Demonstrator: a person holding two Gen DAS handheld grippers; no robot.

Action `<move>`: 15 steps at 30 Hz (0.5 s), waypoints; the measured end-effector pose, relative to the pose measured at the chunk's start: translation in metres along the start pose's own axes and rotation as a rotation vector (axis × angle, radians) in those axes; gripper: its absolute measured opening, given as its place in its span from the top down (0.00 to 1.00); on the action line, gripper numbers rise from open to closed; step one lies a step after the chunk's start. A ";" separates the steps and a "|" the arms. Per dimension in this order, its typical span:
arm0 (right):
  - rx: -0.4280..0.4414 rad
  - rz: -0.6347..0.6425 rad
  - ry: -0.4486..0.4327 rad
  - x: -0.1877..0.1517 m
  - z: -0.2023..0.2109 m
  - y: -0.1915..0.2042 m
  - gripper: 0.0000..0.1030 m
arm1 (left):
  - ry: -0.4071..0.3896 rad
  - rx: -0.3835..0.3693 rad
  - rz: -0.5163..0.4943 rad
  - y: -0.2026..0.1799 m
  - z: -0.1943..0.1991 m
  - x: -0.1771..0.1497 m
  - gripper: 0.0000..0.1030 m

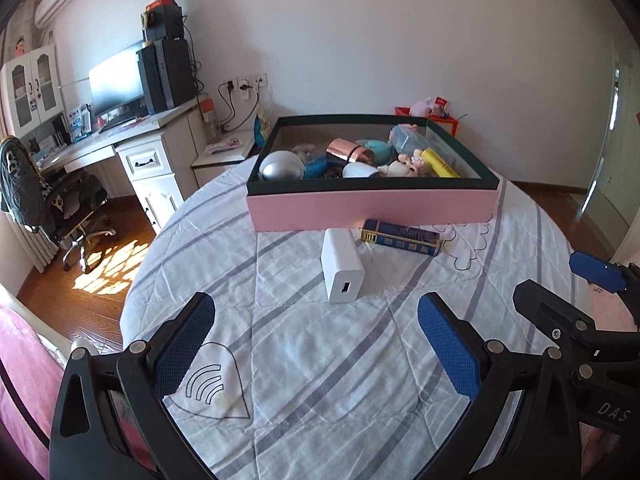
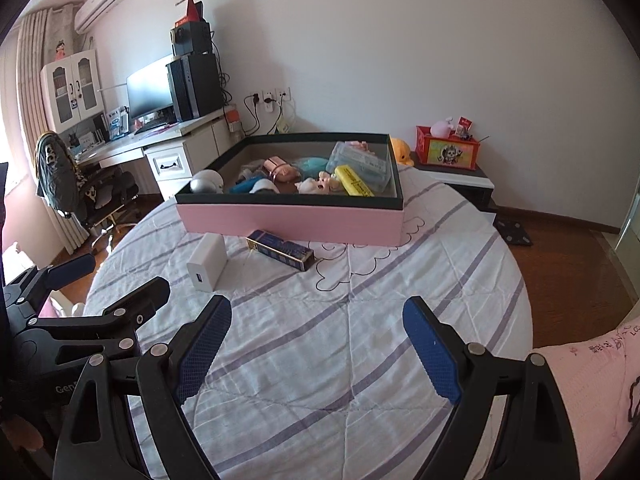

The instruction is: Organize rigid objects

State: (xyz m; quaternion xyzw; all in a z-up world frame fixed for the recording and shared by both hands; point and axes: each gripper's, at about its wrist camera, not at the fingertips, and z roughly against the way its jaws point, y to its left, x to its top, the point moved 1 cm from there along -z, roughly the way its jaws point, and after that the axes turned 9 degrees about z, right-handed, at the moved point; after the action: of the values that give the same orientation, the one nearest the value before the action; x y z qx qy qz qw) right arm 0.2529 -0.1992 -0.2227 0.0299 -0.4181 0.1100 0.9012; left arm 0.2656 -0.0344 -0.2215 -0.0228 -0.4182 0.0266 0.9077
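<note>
With both our left gripper [image 1: 316, 320] and right gripper [image 2: 316, 324] spread wide and empty, we approach the white charger [image 1: 340, 266] near the pink box [image 1: 372, 210], likely grasping it next.

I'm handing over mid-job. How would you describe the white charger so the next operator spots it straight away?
Find the pink box with the dark rim on the striped bedspread. Two things lie loose in front of it; the white charger is the plain white block with a port facing the cameras. Its neighbour, the blue and gold carton, is long and printed.
</note>
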 end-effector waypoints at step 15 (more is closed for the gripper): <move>-0.012 0.039 0.126 0.019 -0.079 -0.015 0.14 | 0.152 0.031 -0.005 -0.004 -0.088 0.018 0.04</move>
State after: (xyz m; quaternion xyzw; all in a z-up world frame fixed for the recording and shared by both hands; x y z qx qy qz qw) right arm 0.3270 -0.1989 -0.2589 0.0091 -0.3616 0.1269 0.9236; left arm 0.3442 -0.0388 -0.2647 -0.0096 -0.3479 0.0288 0.9371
